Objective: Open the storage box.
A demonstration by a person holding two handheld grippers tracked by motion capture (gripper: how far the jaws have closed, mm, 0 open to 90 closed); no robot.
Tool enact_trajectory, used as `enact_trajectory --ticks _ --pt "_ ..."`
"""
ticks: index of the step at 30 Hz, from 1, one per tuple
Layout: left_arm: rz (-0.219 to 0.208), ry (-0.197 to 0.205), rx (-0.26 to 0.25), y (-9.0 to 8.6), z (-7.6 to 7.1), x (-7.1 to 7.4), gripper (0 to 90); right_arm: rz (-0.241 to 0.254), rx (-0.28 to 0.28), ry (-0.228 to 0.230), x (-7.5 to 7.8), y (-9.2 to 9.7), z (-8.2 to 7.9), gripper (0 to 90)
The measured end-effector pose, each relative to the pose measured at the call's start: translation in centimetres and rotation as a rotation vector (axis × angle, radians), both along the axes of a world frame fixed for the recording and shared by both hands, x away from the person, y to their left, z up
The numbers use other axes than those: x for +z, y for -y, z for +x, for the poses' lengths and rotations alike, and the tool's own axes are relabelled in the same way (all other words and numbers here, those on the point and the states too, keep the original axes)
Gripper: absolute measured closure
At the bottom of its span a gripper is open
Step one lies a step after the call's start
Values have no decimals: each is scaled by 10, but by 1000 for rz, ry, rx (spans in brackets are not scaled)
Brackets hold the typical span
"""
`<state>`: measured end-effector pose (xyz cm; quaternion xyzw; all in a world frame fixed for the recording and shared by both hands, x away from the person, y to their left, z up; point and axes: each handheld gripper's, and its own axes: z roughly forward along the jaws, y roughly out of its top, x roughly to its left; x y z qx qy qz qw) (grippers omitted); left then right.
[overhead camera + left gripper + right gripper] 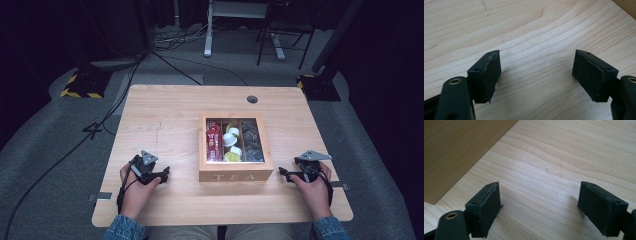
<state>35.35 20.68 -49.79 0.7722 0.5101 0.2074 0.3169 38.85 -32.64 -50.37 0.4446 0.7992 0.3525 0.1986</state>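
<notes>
Tea box (236,175) sits right of centre on the table (165,115), lid closed, sachets visible through its window; left tongs (164,174) and right tongs (283,173) rest either side, near it. Left gripper view: jaws apart over bare wood. Right gripper view: jaws apart, box wall (459,152) at upper left.

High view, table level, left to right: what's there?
Left tool → wooden tea box → right tool, both tools open and empty on the table.
</notes>
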Motion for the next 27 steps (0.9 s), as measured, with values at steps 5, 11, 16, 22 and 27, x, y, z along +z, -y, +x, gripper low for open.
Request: enact_trajectory --ticks 5,11,16,22,27 --pt "-12 5 -14 0 -4 12 236 3 7 -1 0 0 0 181" --pt "-14 -2 -27 -1 -9 22 243 1 7 -1 0 0 0 181" --pt "-20 18 -45 3 -14 36 246 1 7 -1 0 0 0 181" --pt "-38 33 -85 15 -20 51 249 1 7 0 0 0 0 181" --pt "-37 43 -112 21 -27 64 250 1 7 -1 0 0 0 181"
